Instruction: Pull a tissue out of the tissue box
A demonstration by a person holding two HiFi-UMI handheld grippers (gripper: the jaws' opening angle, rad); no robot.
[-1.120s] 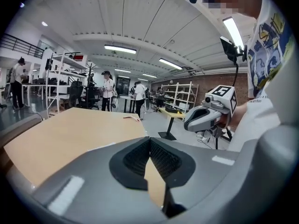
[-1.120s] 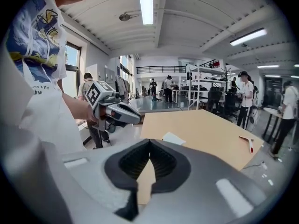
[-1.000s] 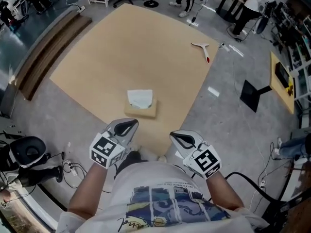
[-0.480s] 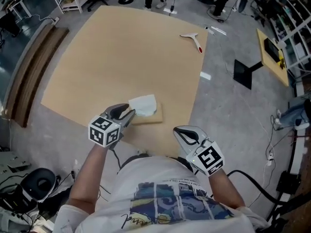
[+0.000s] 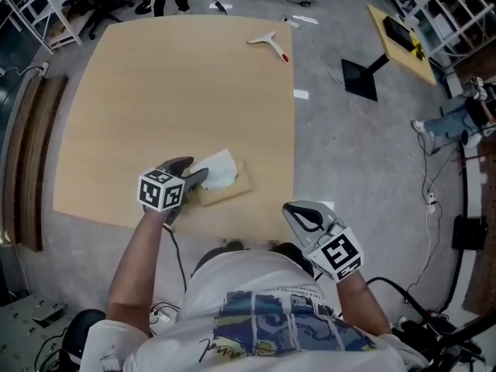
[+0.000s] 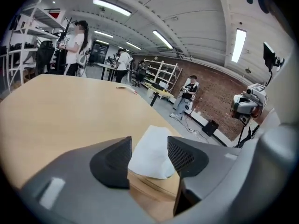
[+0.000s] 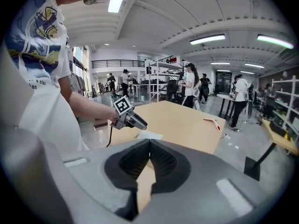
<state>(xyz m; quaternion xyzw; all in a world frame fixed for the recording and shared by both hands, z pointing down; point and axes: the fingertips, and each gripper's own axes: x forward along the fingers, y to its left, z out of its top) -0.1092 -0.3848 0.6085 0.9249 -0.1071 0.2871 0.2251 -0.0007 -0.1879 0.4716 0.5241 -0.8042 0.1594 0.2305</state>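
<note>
Centre-left in the head view, the left gripper point(image 5: 194, 177) meets the tissue box point(image 5: 230, 191) on the tan table point(image 5: 155, 84). Its jaws, just opening, stand wide around the white tissue point(image 5: 217, 167) without pinching it. At lower right, the right gripper point(image 5: 306, 217) has its jaws together.

**Head view:** high above, facing steeply down over the whole worktop point(image 5: 155, 91). **Left gripper view:** low and very near the tissue point(image 6: 152, 153), facing across the worktop toward far shelves point(image 6: 161, 71). **Right gripper view:** farther back, off the worktop's near edge, facing across it. All three views share the tissue and worktop.
</note>
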